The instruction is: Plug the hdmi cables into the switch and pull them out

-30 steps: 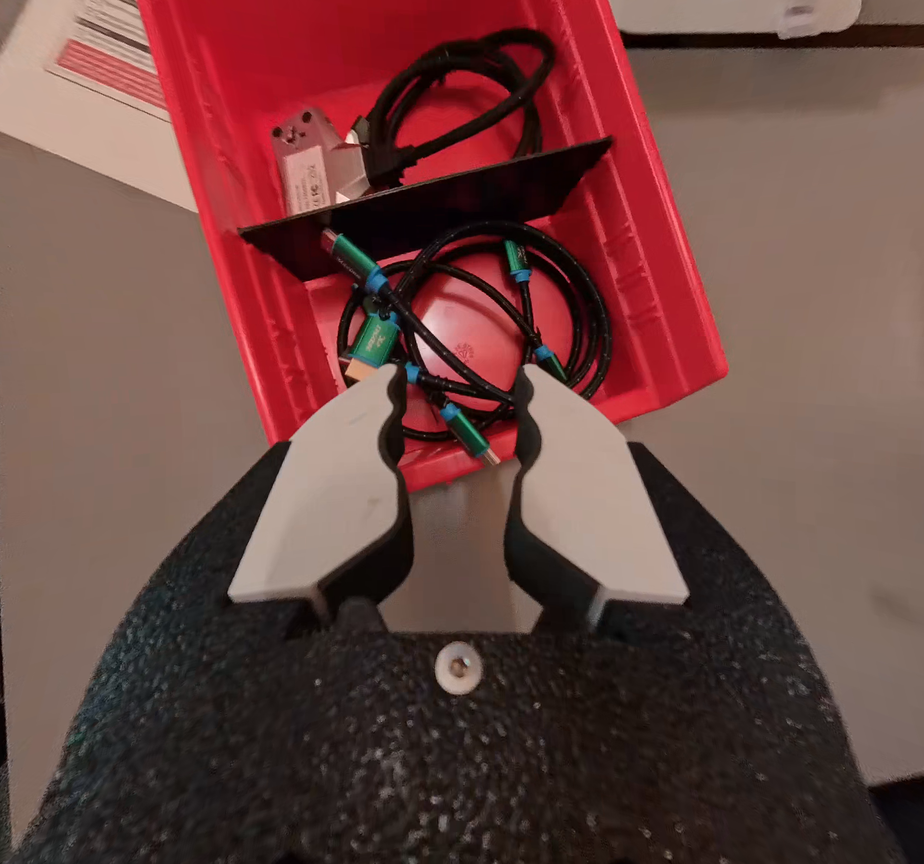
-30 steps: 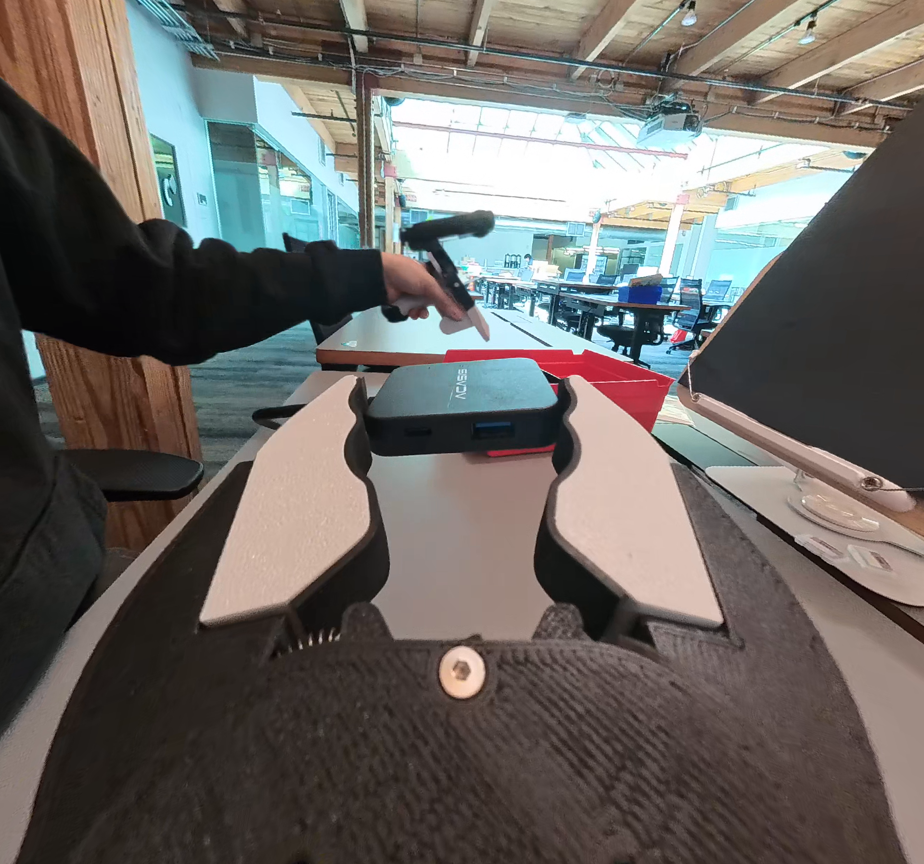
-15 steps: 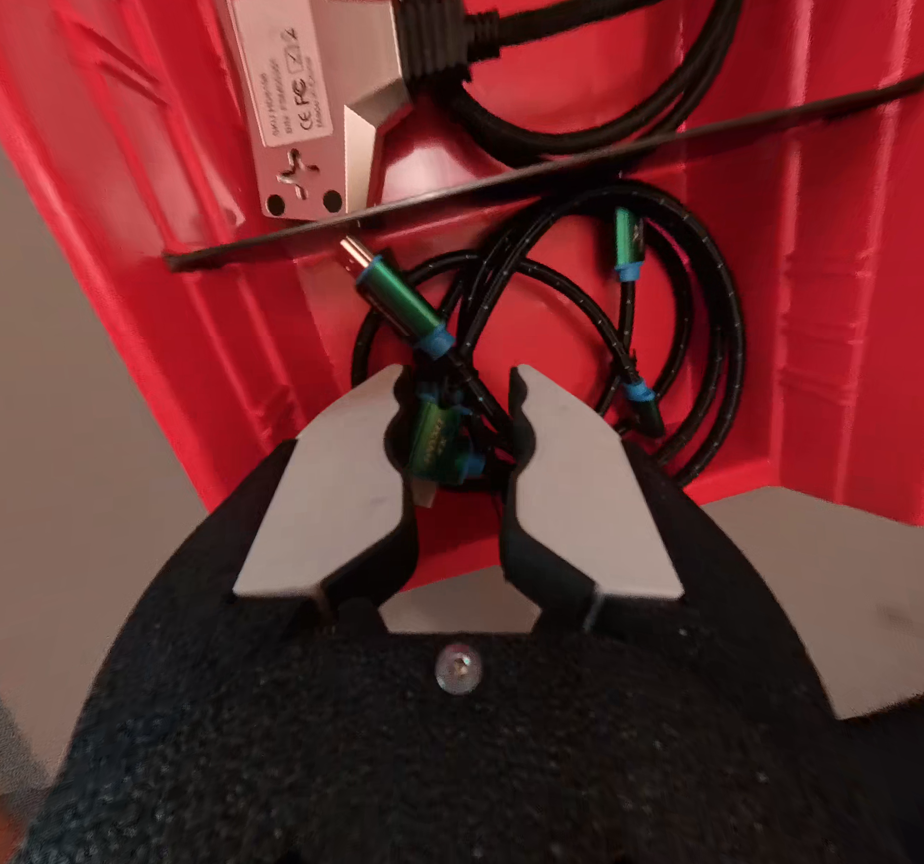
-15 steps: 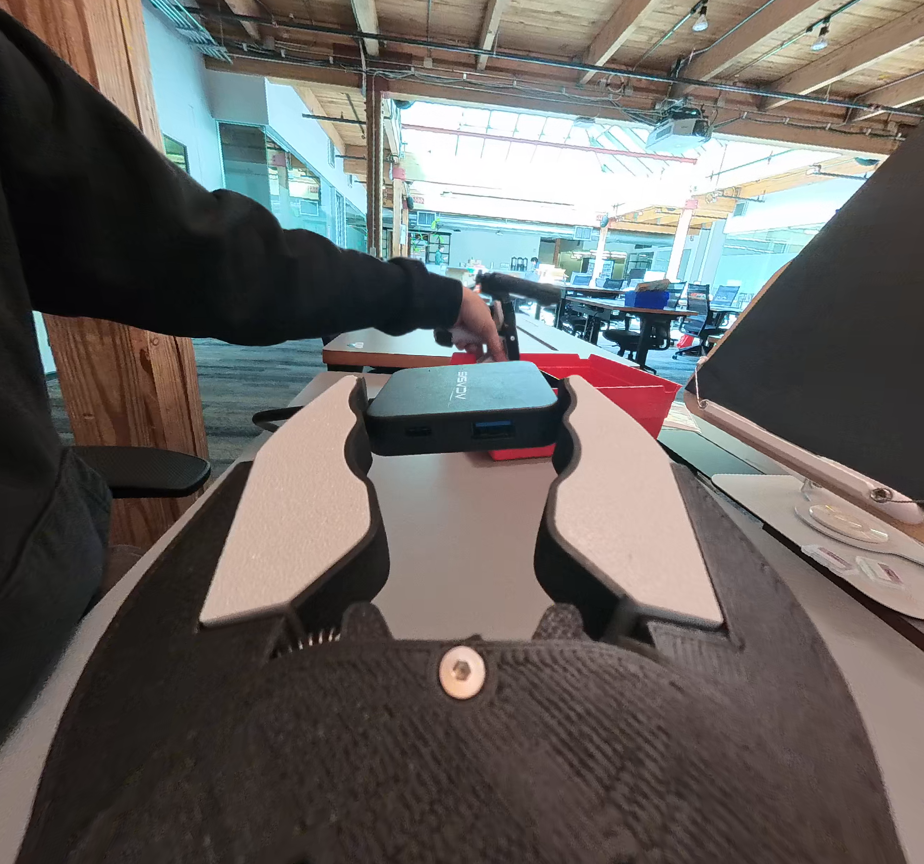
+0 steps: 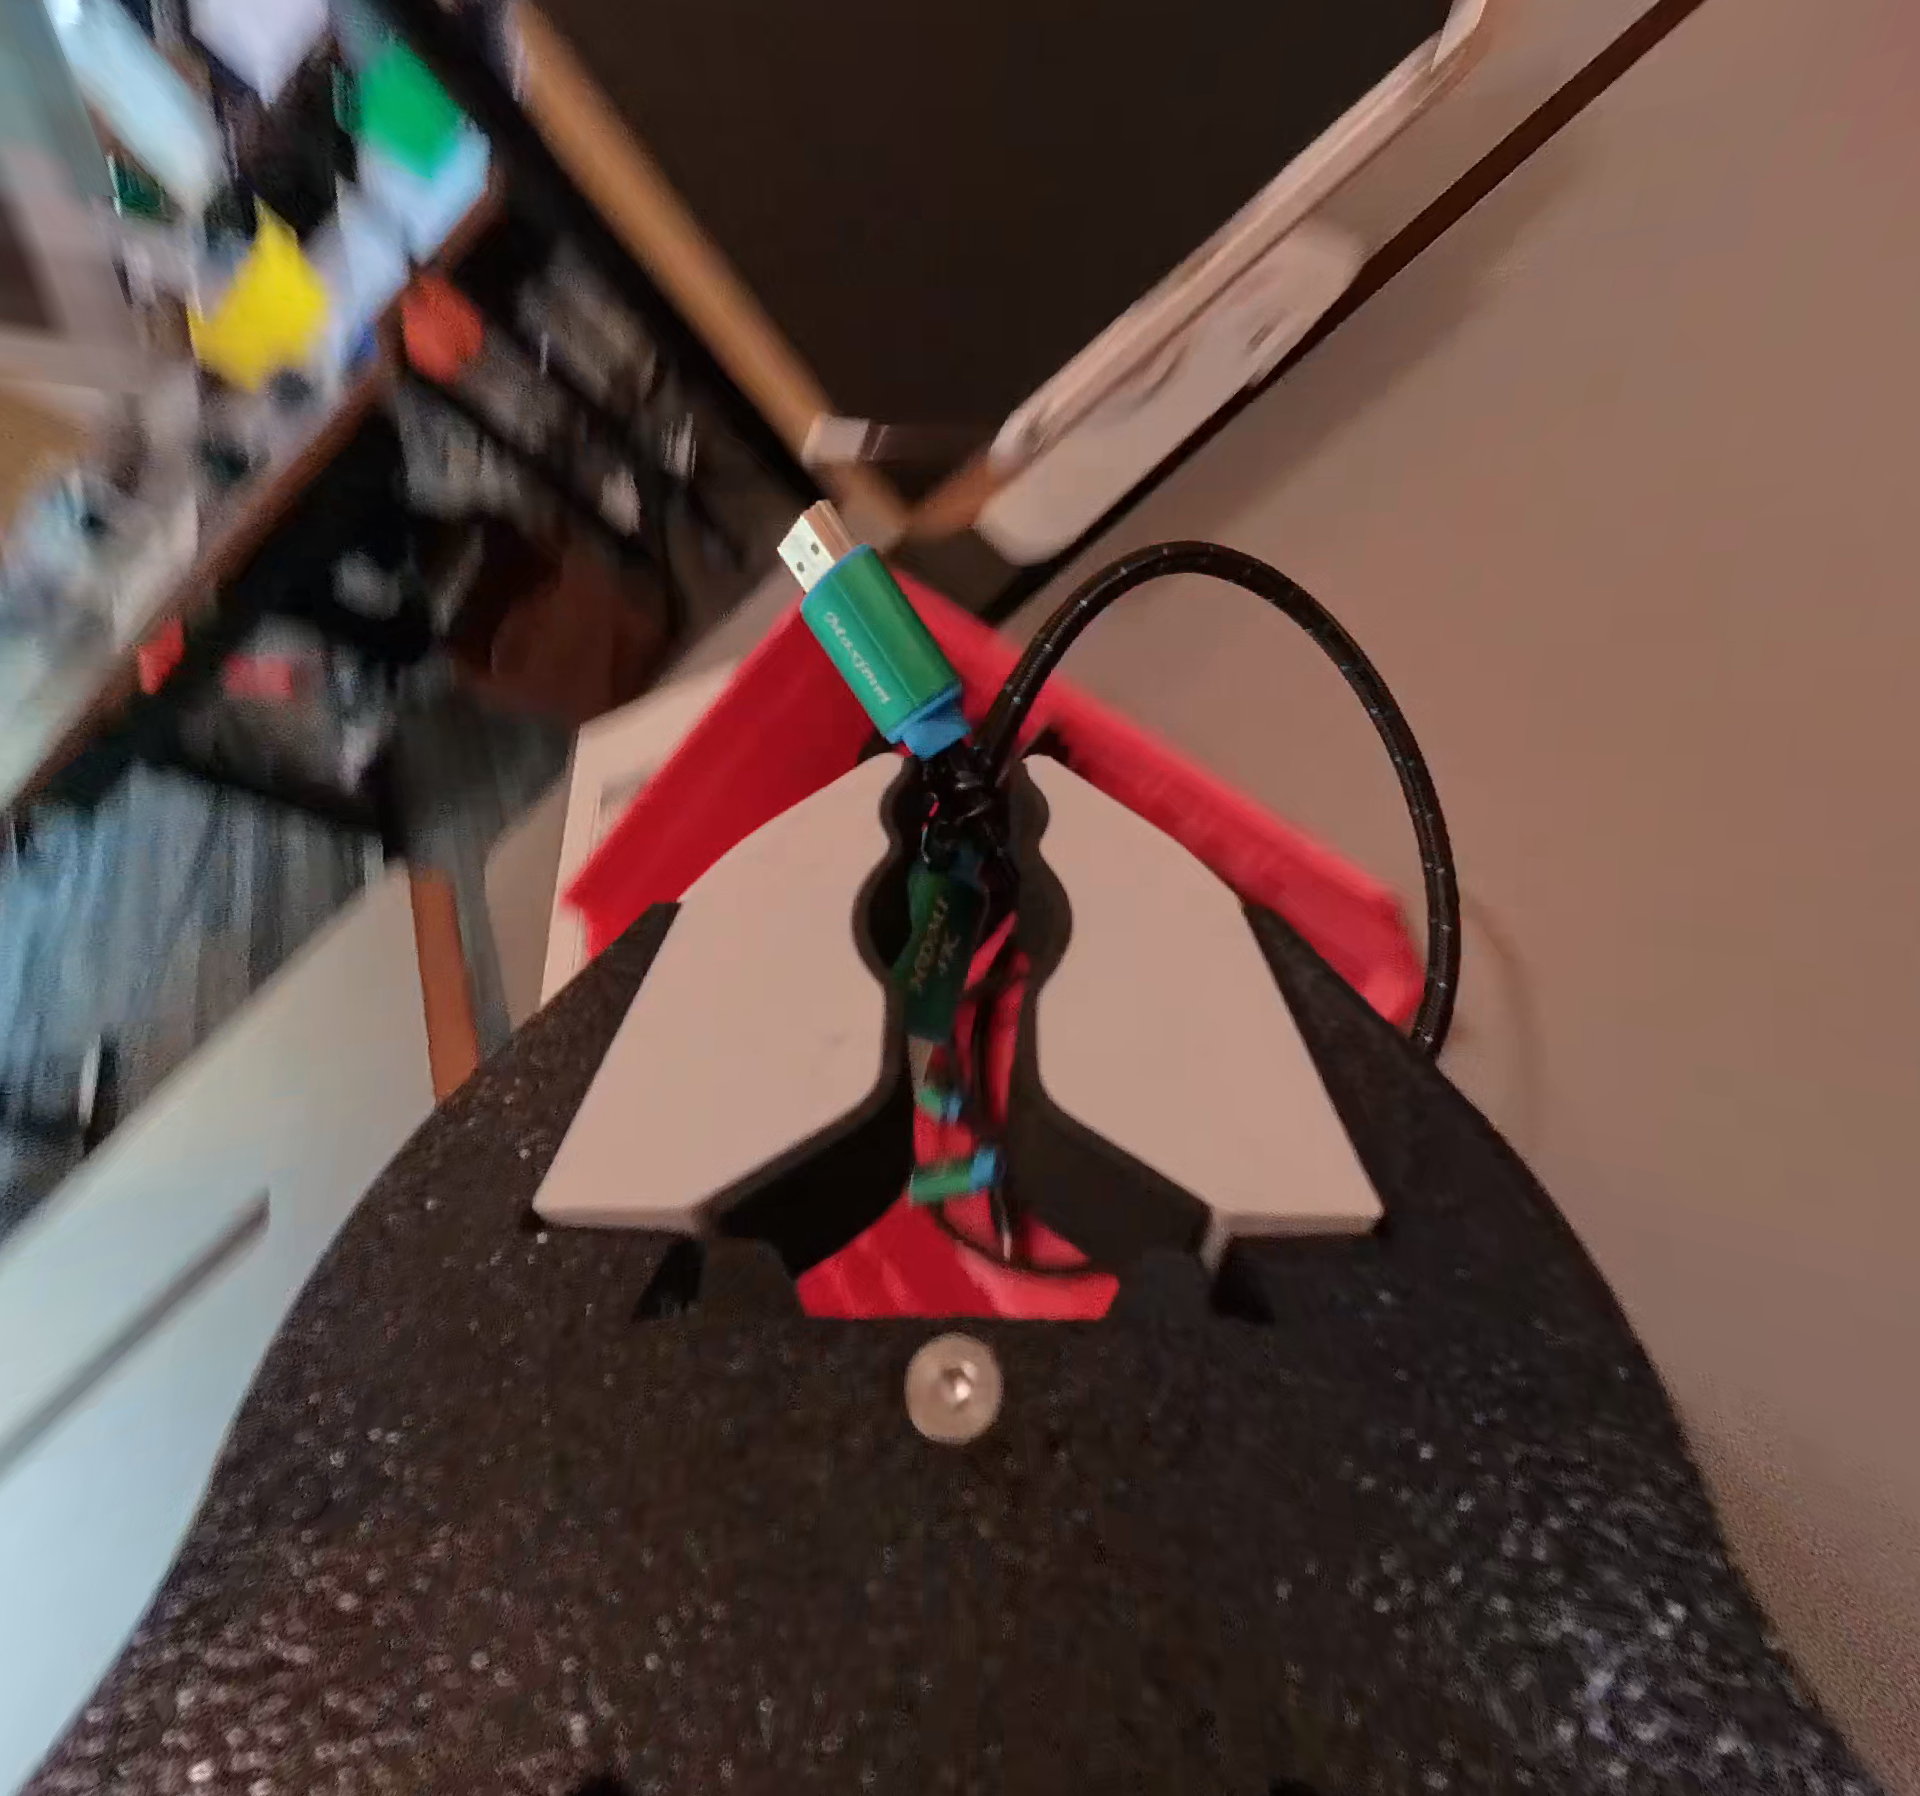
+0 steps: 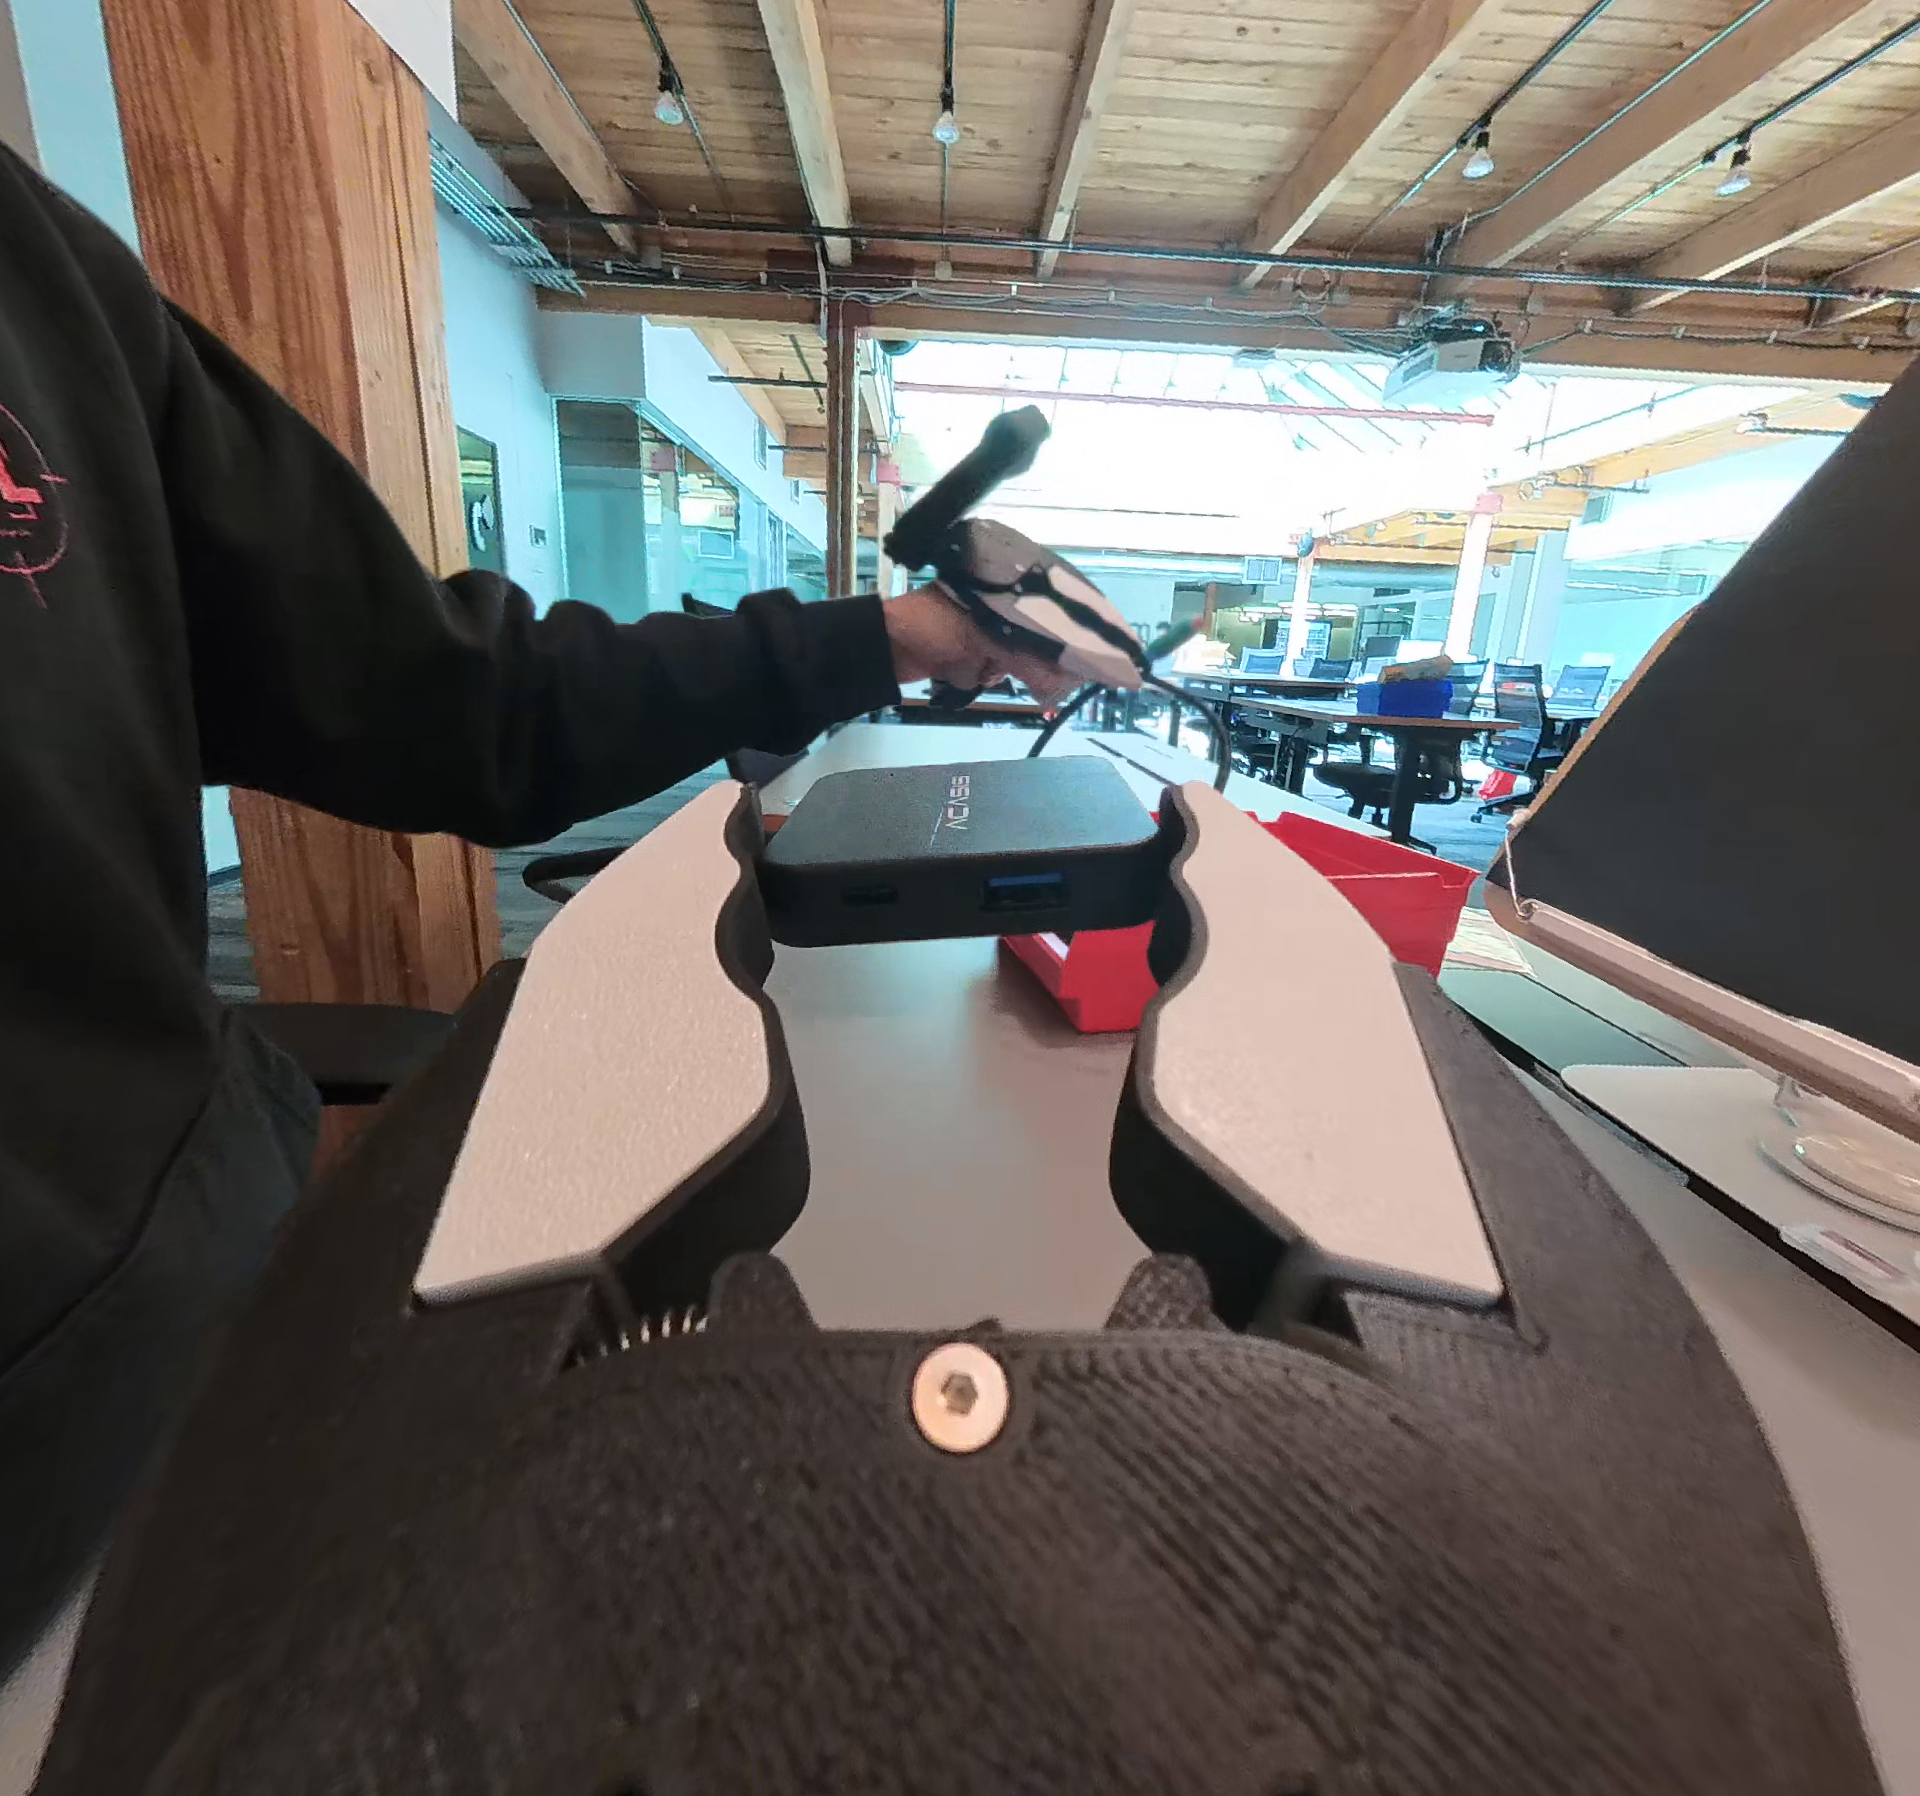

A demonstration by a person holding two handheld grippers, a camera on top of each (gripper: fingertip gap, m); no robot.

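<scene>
The right gripper (image 6: 961,847) holds the black switch (image 6: 956,847) between its fingers (image 6: 1299,1029), which press on its two short sides. The switch is raised a little above the grey tabletop (image 6: 935,1112), and its front face with two ports looks toward the camera. Just behind the switch, to the right, stands the red bin (image 6: 1361,873) on the same tabletop. Right of the bin a dark tilted panel (image 6: 1745,759) rests on a pale stand.

Farther than the switch and above the bin, the left gripper (image 6: 1127,671) is carried in a hand (image 6: 951,645) with a black sleeve (image 6: 540,686). Its fingers (image 5: 758,998) are nearly closed on a bundle of black HDMI cables (image 5: 1392,738). One green plug (image 5: 883,645) with a blue collar stands out beyond the fingertips, pointing up and left, and a loop of cable bends to the right of it. Other green plugs (image 5: 935,946) hang in the narrow gap, over the bin (image 5: 1205,811). The background of the left wrist view is blurred.
</scene>
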